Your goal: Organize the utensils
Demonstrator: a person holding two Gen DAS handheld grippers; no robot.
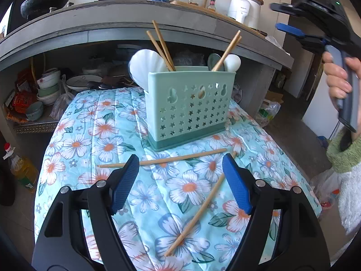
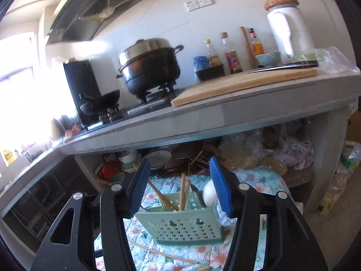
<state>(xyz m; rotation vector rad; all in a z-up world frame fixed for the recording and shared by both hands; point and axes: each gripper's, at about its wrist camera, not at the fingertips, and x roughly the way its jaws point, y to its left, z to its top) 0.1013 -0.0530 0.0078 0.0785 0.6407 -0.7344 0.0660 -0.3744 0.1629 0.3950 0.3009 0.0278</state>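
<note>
A pale green utensil holder (image 1: pixel 188 108) with star holes stands on a floral cloth (image 1: pixel 90 126). It holds several chopsticks (image 1: pixel 163 47) and white spoons (image 1: pixel 144 66). Two loose chopsticks lie in front of it: one (image 1: pixel 171 159) crosswise, one (image 1: pixel 198 210) slanting toward me. My left gripper (image 1: pixel 180 169) is open and empty, low over the loose chopsticks. My right gripper (image 2: pixel 179 169) is open and empty, high above the holder (image 2: pixel 178 229); it shows in the left wrist view (image 1: pixel 291 31) at the upper right.
A grey kitchen counter (image 2: pixel 203 117) runs behind the table with a black pot (image 2: pixel 151 67), a wok (image 2: pixel 101 101), bottles, a wooden cutting board (image 2: pixel 243 81) and a white jug (image 2: pixel 291 31). Bowls and plates (image 1: pixel 49 88) are stacked under it. An oil bottle (image 1: pixel 22 169) stands on the floor at left.
</note>
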